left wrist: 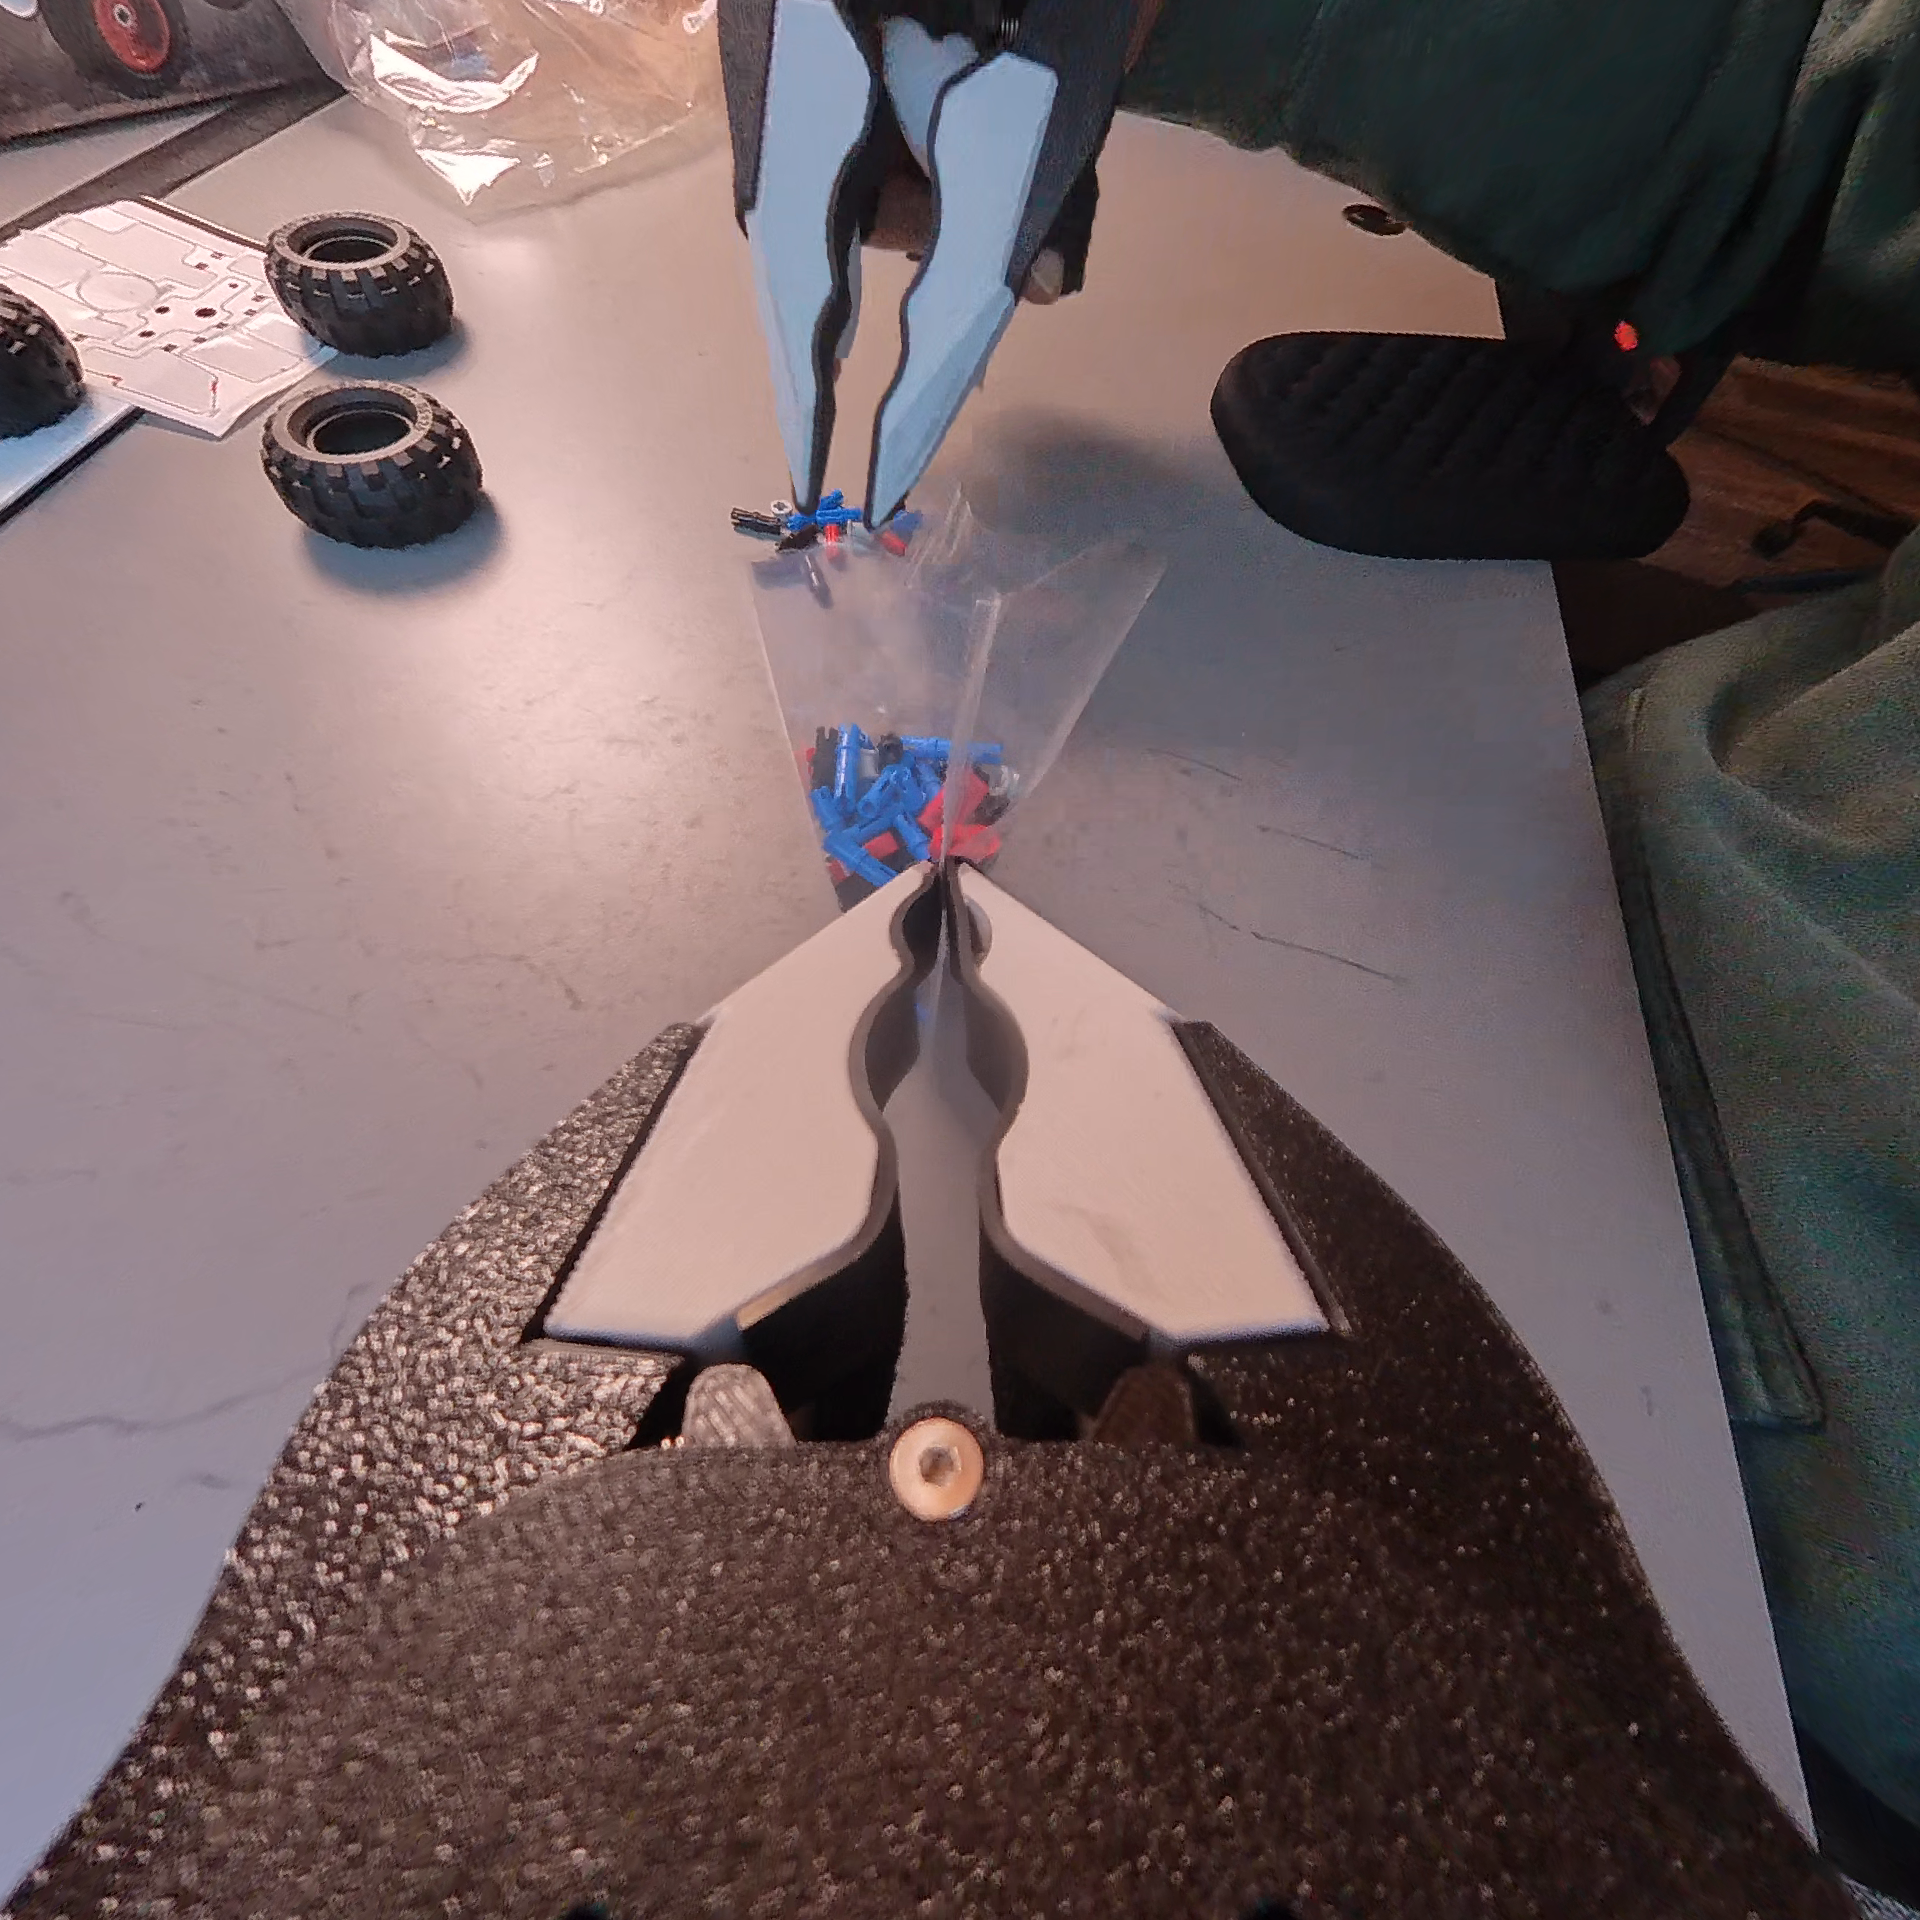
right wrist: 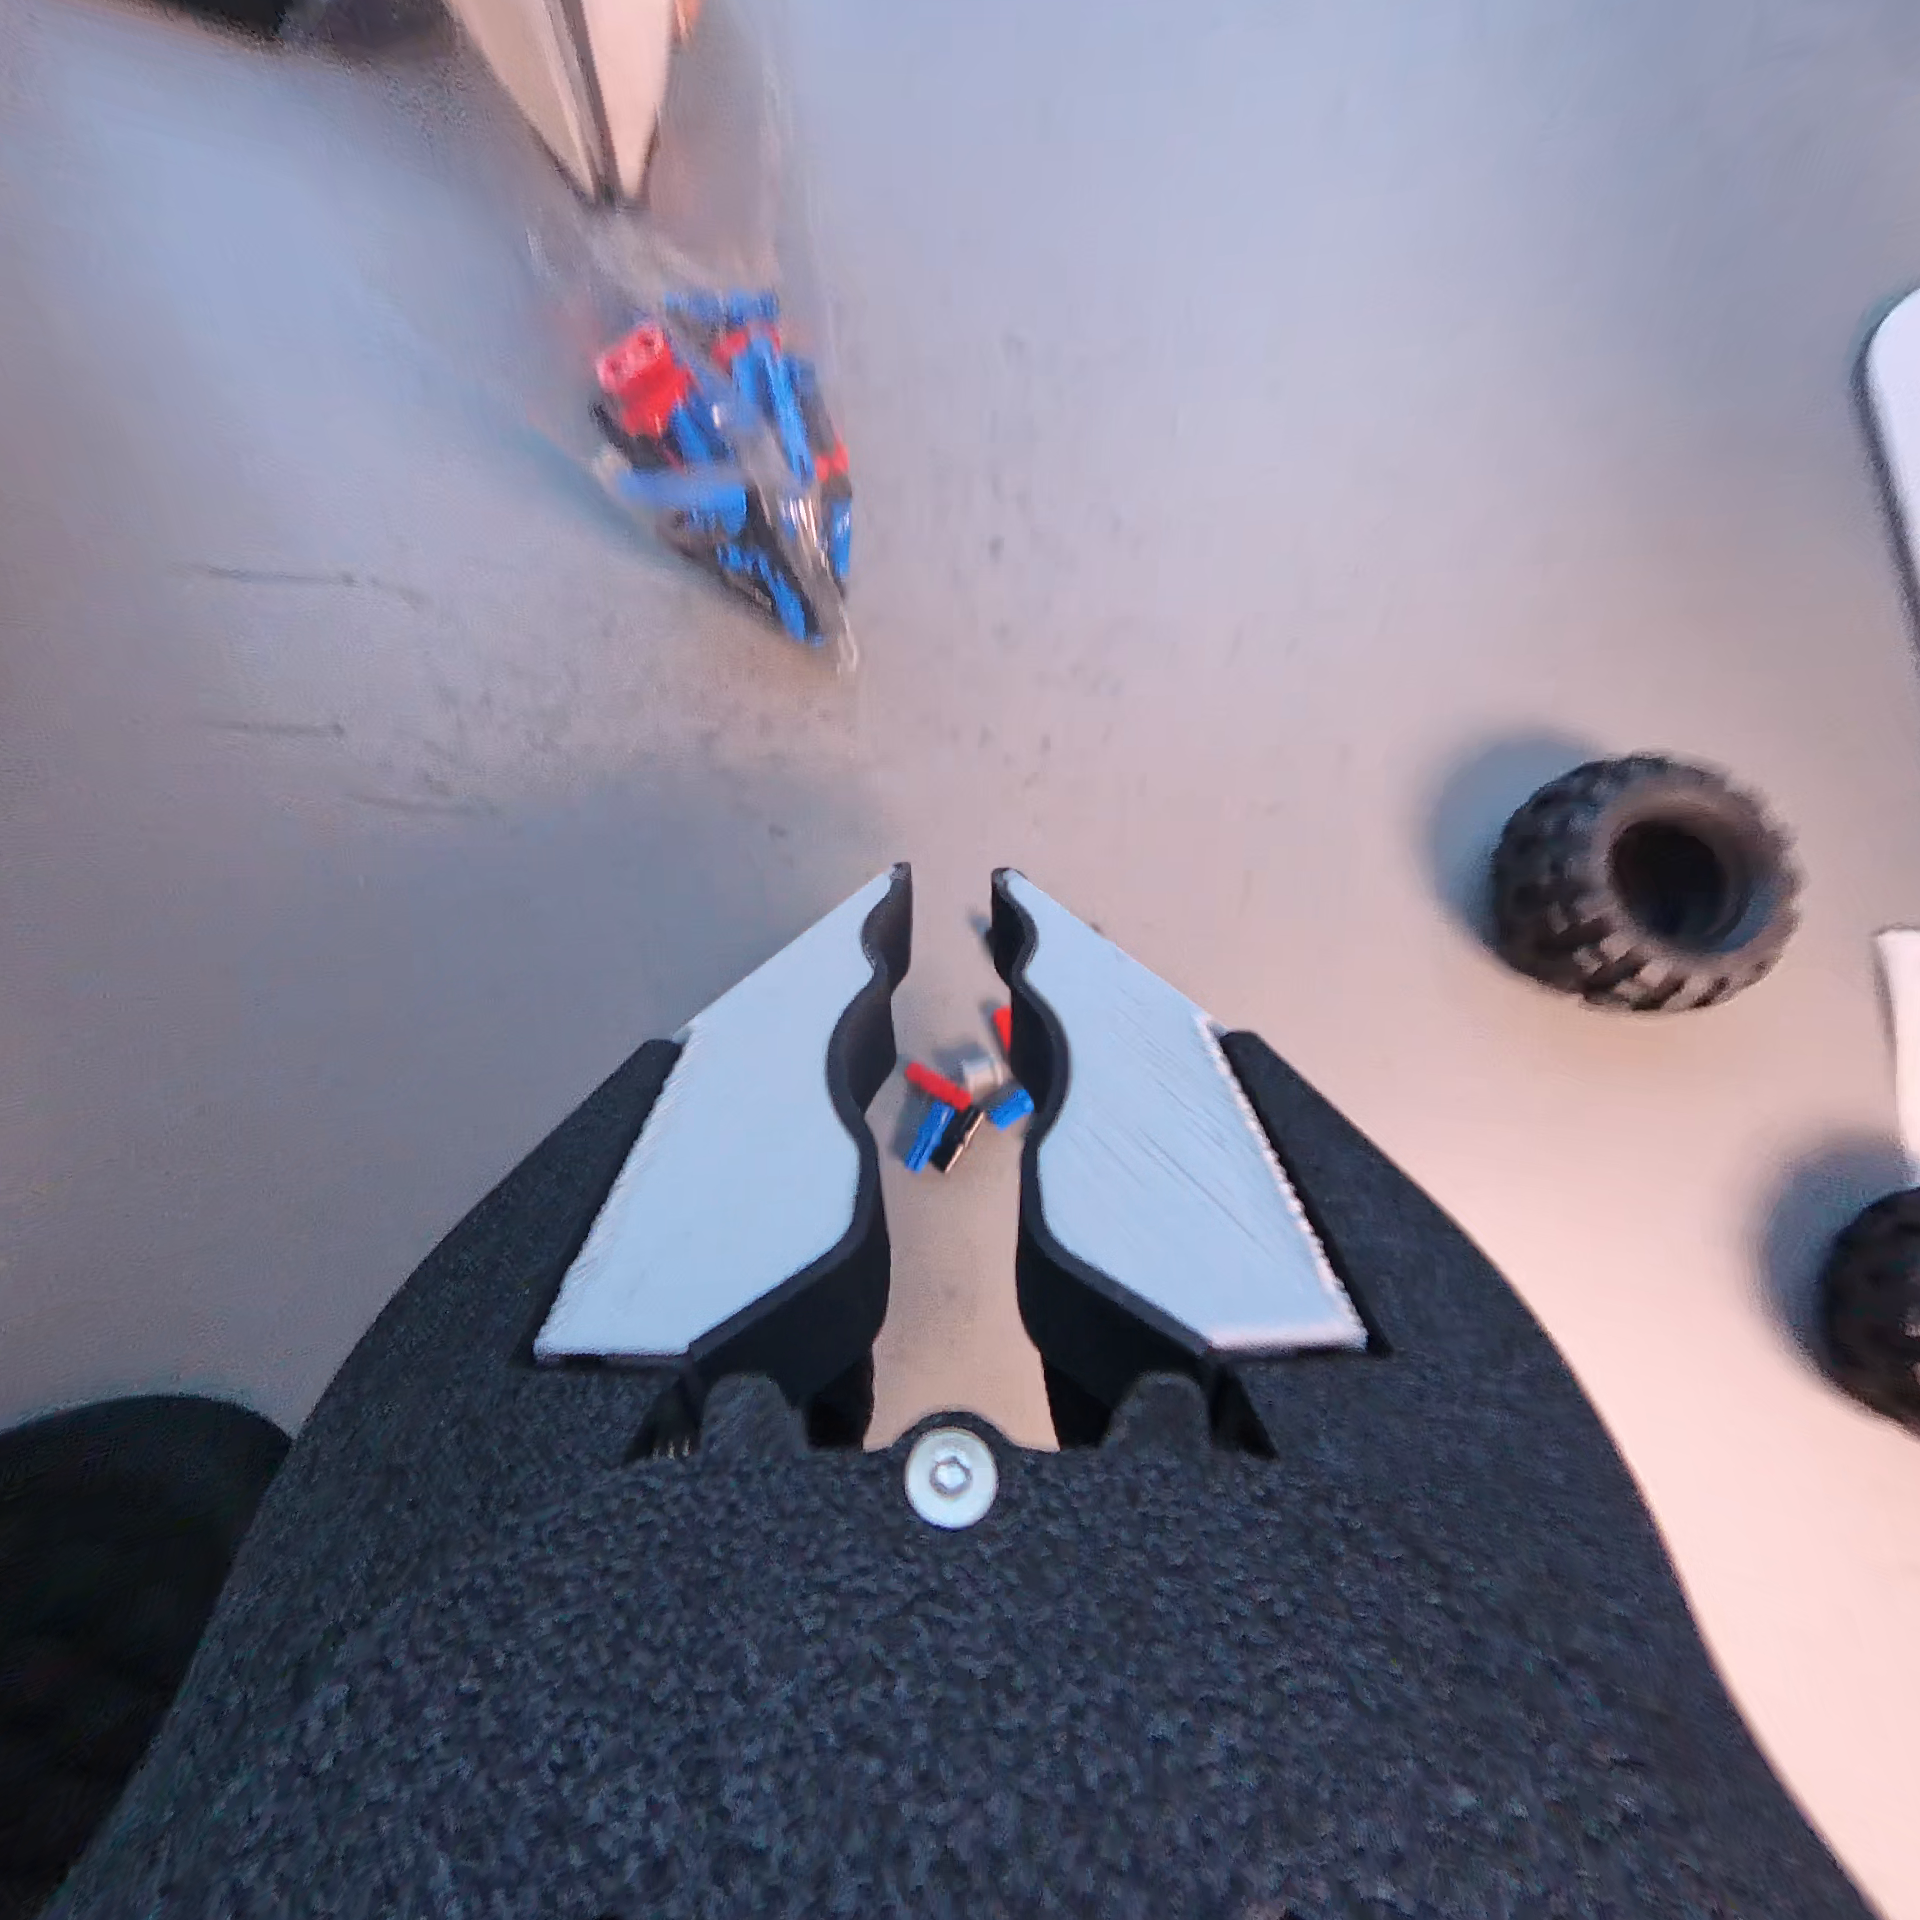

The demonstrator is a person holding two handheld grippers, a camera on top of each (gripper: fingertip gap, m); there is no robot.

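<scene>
My left gripper (left wrist: 943,881) is shut on a corner of a clear plastic bag (left wrist: 956,665) holding small blue, red and black toy pins (left wrist: 902,798). The bag lies tilted on the grey table (left wrist: 416,831) with its open end away from me. A small heap of spilled pins (left wrist: 821,525) lies at the bag's mouth. My right gripper (left wrist: 844,514) is slightly open, tips down over that heap. In the right wrist view the right gripper (right wrist: 951,883) stands open above the loose pins (right wrist: 961,1107), with nothing between its tips. The bag (right wrist: 743,457) shows blurred beyond.
Two black knobbly toy tyres (left wrist: 358,283) (left wrist: 371,462) and a white sheet (left wrist: 156,312) lie at the left, a third tyre at the left edge. A crumpled clear bag (left wrist: 520,94) lies at the back. A black pad (left wrist: 1444,442) and a green sleeve (left wrist: 1558,125) are at the right. One tyre (right wrist: 1647,883) shows in the right wrist view. Across from one pair of fingers to the other is roughly 15 centimeters.
</scene>
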